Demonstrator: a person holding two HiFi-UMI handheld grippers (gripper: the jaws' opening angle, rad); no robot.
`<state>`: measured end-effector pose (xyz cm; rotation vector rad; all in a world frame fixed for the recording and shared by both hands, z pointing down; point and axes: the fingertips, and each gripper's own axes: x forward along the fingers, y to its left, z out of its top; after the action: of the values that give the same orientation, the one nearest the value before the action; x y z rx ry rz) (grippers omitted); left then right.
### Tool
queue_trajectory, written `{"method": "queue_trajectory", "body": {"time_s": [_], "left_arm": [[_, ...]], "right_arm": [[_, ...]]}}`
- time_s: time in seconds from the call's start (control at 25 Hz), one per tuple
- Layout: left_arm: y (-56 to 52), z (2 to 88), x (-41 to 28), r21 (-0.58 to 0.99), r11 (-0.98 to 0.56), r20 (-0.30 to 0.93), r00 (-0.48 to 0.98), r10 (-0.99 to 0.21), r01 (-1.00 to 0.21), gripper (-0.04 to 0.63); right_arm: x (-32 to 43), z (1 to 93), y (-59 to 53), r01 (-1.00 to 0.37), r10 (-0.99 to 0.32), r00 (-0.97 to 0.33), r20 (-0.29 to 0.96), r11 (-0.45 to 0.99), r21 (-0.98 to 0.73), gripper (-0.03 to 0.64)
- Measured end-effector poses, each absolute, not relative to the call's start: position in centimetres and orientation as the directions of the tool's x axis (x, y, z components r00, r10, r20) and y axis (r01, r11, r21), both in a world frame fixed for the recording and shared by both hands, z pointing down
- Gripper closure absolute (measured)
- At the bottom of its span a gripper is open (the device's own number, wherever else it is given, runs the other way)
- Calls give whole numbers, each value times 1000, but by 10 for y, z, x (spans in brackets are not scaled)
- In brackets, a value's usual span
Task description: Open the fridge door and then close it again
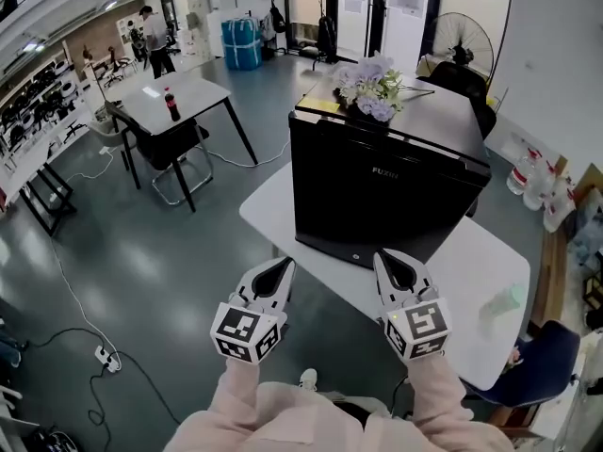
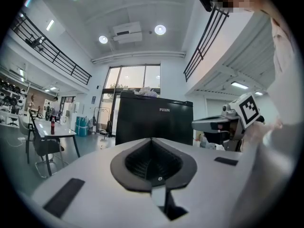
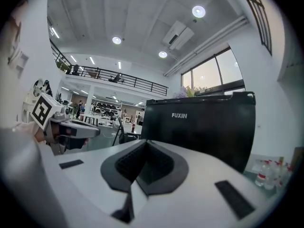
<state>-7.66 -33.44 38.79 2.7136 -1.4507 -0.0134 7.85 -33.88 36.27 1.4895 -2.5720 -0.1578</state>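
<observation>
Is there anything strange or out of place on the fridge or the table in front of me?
Nothing stands out. The black fridge stands upright and closed on the white table, and the flower bouquet sits on top of it.

Your fridge (image 1: 377,196) has a glossy, smooth black door and stands on a matt white table (image 1: 480,262). At ten o'clock stands a shiny plastic bottle (image 1: 172,104).
</observation>
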Motion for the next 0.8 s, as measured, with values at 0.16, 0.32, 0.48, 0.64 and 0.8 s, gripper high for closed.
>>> {"method": "queue_trajectory", "body": {"time_s": [0.16, 0.32, 0.48, 0.64, 0.8], "left_arm": [[-361, 377, -76, 34, -587, 7, 588, -809, -809, 584], [-387, 359, -77, -1, -611, -25, 611, -791, -791, 584], [-409, 343, -79, -6, -620, -57, 619, -783, -785, 584], [-427, 329, -87, 5, -628, -79, 625, -776, -779, 584], [-442, 321, -93, 8, -627, -87, 625, -776, -779, 584]], "right_arm": [[69, 341, -363, -827, -864, -497, 83, 501, 255, 607], [59, 313, -387, -792, -873, -481, 84, 474, 385, 607], [47, 284, -410, -723, -878, -467, 105, 447, 527, 607], [27, 257, -429, -657, -863, -485, 141, 466, 593, 606], [11, 240, -448, -595, -861, -475, 181, 466, 655, 594]]}}
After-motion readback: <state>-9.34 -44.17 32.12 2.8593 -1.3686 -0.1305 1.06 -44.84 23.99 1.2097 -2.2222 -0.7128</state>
